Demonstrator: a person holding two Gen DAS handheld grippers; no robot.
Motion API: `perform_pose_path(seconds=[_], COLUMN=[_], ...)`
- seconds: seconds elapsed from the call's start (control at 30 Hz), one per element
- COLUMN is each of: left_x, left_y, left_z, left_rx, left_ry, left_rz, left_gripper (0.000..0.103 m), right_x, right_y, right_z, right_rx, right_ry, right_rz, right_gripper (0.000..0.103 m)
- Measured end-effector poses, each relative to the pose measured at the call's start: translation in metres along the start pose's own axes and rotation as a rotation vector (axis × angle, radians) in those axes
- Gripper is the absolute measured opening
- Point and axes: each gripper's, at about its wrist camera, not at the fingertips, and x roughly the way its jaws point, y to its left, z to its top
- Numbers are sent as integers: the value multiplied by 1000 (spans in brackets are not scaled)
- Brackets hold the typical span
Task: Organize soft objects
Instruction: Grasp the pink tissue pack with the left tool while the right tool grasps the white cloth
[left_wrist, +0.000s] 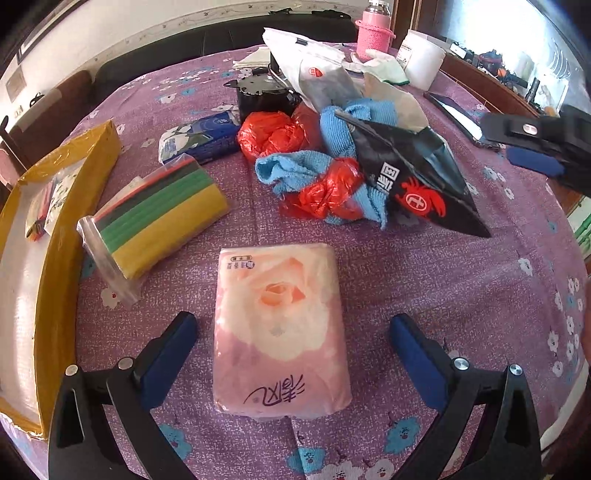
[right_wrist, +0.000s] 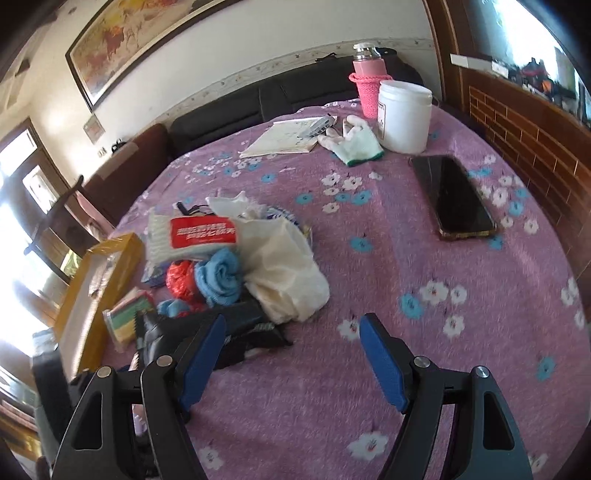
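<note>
A counter covered by a purple flowered cloth (left_wrist: 424, 280) is shown from both wrist views. In the left wrist view, the left gripper (left_wrist: 293, 325) is seen with its blue-padded fingers (left_wrist: 173, 350) spread wide on either side of a pink tissue pack (left_wrist: 280, 328), which lies flat on the cloth; no pad is pressed against it. To the left of the pack, a bag of striped sponges (left_wrist: 155, 218) is seen beside a yellow box (left_wrist: 59, 236) at the counter's edge. Beyond the pack, a heap of soft things is shown: blue towels (left_wrist: 280, 170), red plastic bags (left_wrist: 273, 134) and a black bag with a red crab (left_wrist: 413, 173), all touching or overlapping. A blue tissue pack (left_wrist: 201, 138) lies behind the sponges. In the right wrist view, the right gripper (right_wrist: 293, 332) is held with its fingers apart over bare cloth, nothing between them; the black bag appears to lie just behind the left finger, though blur makes contact uncertain. A phone (right_wrist: 456, 197), a white jar (right_wrist: 404, 116), a glove (right_wrist: 354, 142) and a pink bottle (right_wrist: 367, 83) stand farther off.
</note>
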Motion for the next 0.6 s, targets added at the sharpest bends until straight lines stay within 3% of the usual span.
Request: perform_pose_path(seconds=[0.07,0.13,0.17,0.2,0.27,0.33,0.4,0.47,0.6], left_x=[-2,-9,-12,-15,-21,-27,-32,-36,-47], left_y=[4,11,15,19,31,42,52,62,76], left_z=[1,-1,-2,-2,-4,-6,-8,-8,-9], left_rx=[-22,-47,-50,-56,-97,-128,-157,-188,-239], left_ry=[-10,-30,-39,-43,-52,-64,-70,-79,-107], left_rz=[-32,-42,-43,-71,-142,-158,-182,-213,-234], left_gripper=[102,85,65,52,52,52,52,52,52], right_x=[14,28,33,42,57,72,82,90,77], right_y=[3,8,10,13,15,18,21,22,20], right_z=[10,16,19,22,26,29,29,27,26], right_rx=[-25,-48,-58,-74,-83,-93,-100,-95,-86], right_ry=[23,48,56,69,87,107,123,159,141], right_rz=[-26,-39,-48,-67,-91,-108,-111,-92,-88], right_gripper=[79,79,79,79,79,77,64,30,19])
